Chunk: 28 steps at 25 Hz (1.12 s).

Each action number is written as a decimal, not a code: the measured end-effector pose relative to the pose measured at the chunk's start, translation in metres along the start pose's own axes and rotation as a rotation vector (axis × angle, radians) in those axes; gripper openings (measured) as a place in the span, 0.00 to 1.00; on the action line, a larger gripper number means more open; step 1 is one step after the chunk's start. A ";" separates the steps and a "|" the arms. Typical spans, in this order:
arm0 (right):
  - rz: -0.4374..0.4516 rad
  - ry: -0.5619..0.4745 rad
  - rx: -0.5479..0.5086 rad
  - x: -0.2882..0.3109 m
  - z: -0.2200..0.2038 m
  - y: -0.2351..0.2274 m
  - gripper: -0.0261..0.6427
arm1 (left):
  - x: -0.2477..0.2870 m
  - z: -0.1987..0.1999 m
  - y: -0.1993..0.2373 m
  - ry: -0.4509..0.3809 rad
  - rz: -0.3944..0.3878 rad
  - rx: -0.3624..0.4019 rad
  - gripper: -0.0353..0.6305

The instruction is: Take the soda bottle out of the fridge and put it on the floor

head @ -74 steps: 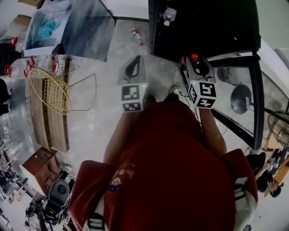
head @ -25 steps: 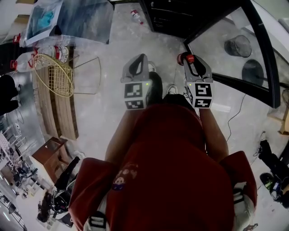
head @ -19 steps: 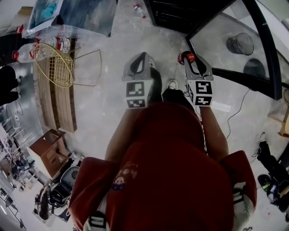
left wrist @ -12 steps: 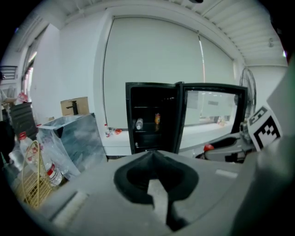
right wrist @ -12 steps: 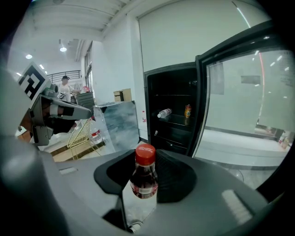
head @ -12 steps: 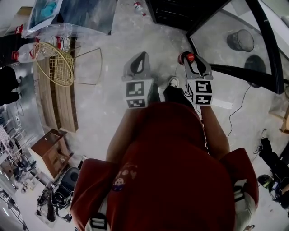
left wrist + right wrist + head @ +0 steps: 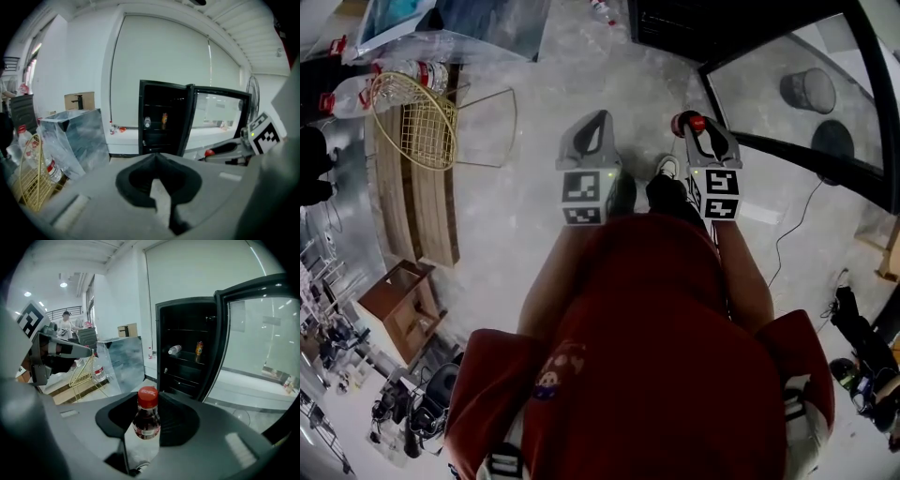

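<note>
The soda bottle (image 7: 146, 420), dark cola with a red cap (image 7: 696, 122), stands upright between the jaws of my right gripper (image 7: 705, 129), which is shut on it below the neck. The black fridge (image 7: 187, 348) stands a few steps ahead with its glass door (image 7: 253, 343) swung open; a can (image 7: 199, 348) and a lying plastic bottle (image 7: 174, 349) rest on a shelf. My left gripper (image 7: 592, 127) hangs beside the right one over the grey floor (image 7: 534, 216), jaws closed together with nothing in them. In the head view the fridge (image 7: 722, 23) lies at the top edge.
A gold wire basket (image 7: 412, 117) and water bottles (image 7: 394, 70) sit on wooden planks (image 7: 412, 206) at the left. A brown box (image 7: 394, 305) stands lower left. A cable (image 7: 806, 216) runs over the floor at the right. The person's shoes (image 7: 666, 169) show between the grippers.
The fridge has slid toward the top edge of the head view as the person backed away from it. Both grippers keep their places side by side, the bottle still in the right one.
</note>
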State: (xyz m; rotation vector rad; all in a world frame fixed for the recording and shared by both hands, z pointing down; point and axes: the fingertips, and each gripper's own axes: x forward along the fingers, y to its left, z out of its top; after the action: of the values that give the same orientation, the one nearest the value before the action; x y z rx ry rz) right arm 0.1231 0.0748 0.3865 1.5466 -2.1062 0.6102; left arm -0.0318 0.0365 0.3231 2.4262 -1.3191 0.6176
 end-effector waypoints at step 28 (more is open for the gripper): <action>0.021 0.173 -0.024 0.267 -0.195 0.067 0.24 | 0.159 -0.274 0.140 0.123 -0.007 -0.159 0.05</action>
State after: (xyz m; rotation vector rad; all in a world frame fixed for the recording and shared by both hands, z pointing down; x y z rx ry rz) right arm 0.0073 0.0068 0.6960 1.4082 -1.9951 0.6976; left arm -0.1340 -0.0247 0.6481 2.2285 -1.2601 0.6244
